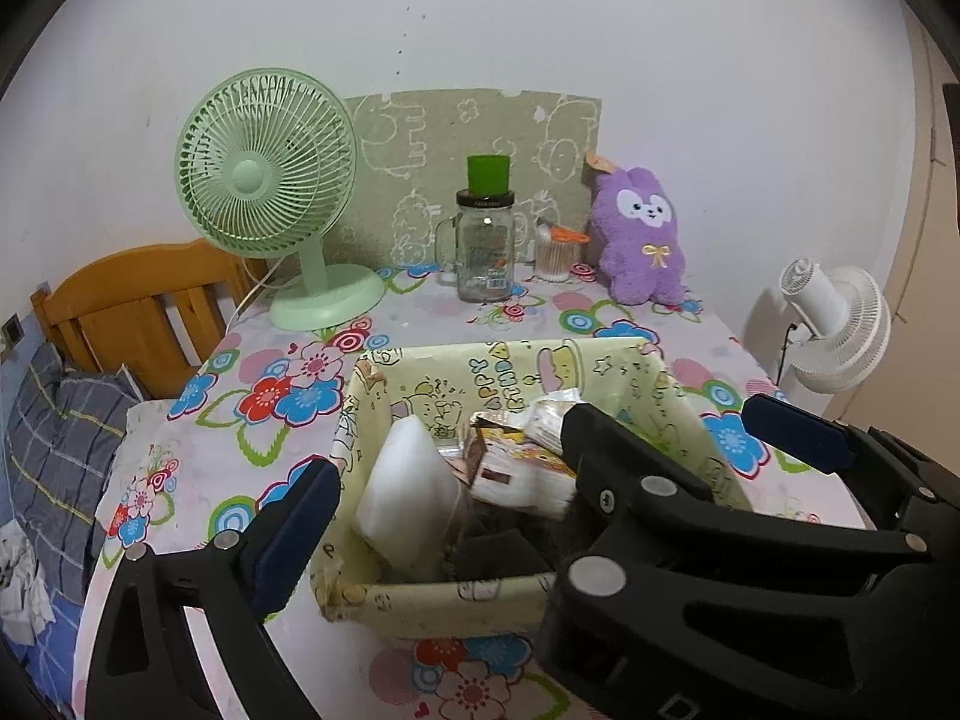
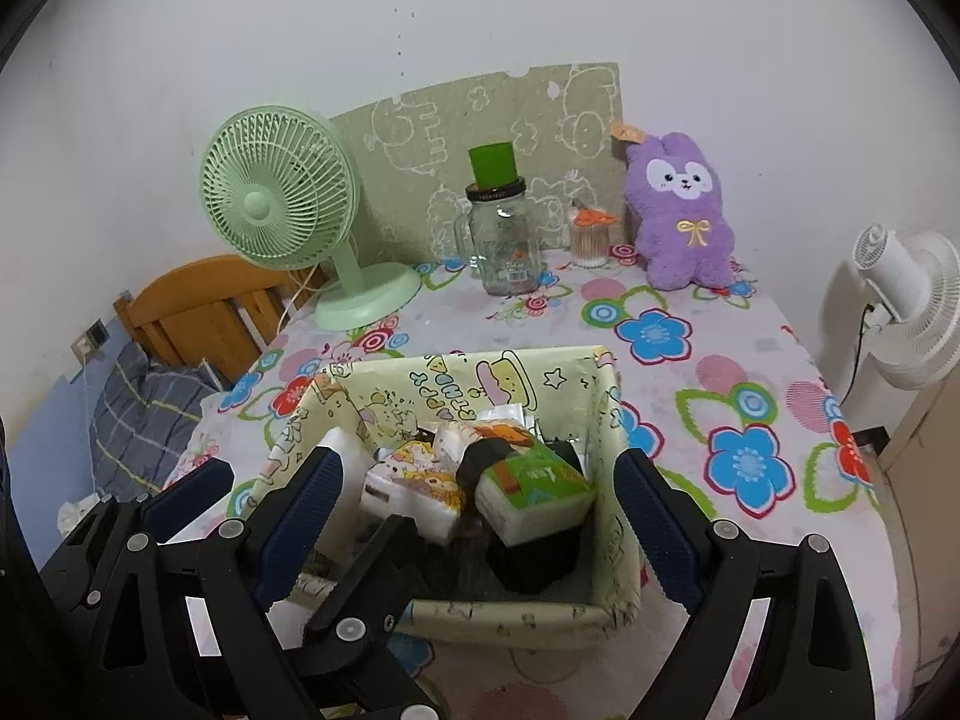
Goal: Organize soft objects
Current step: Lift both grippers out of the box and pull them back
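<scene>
Both grippers, left [image 1: 570,468] and right [image 2: 480,510], jaws wide, empty, above pale-yellow cartoon-print fabric bin [image 2: 618,546] on floral bench; tissue packs [image 2: 534,489] inside. Next likely purple plush rabbit [image 2: 684,210], far edge: approach low, pinch body centre.

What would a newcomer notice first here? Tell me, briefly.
Probably the purple plush toy propped against the wall at the table's far right. Next, the green fan at the far left, and the yellow box in front, stuffed with tissue packs, on the flowery tablecloth.
</scene>
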`<state>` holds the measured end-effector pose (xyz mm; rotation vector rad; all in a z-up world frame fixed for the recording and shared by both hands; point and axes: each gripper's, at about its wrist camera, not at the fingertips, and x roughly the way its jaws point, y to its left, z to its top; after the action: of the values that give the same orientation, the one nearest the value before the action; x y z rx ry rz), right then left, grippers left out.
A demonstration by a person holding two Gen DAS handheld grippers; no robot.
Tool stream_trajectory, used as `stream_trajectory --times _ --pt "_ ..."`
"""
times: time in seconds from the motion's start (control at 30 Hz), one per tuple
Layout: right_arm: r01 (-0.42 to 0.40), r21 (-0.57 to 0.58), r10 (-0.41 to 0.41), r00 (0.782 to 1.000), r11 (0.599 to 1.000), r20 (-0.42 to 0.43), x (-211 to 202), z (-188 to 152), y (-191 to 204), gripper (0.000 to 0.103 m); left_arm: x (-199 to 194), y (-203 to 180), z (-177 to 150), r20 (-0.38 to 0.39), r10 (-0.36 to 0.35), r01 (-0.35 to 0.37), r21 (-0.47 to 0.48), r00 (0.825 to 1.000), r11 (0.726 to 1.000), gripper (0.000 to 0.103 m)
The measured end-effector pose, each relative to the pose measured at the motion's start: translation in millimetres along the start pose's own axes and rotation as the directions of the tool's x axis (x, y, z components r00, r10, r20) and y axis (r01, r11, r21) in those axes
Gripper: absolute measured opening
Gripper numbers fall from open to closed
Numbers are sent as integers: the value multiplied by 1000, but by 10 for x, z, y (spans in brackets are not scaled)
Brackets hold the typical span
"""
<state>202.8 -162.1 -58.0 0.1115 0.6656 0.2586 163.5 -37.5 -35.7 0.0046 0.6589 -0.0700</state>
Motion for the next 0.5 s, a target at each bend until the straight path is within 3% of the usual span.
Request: stream_trajectory --times 0.5 --pt "51 -7 -51 996 999 68 -578 -156 66 94 -479 -90 -120 59 -42 41 16 997 999 103"
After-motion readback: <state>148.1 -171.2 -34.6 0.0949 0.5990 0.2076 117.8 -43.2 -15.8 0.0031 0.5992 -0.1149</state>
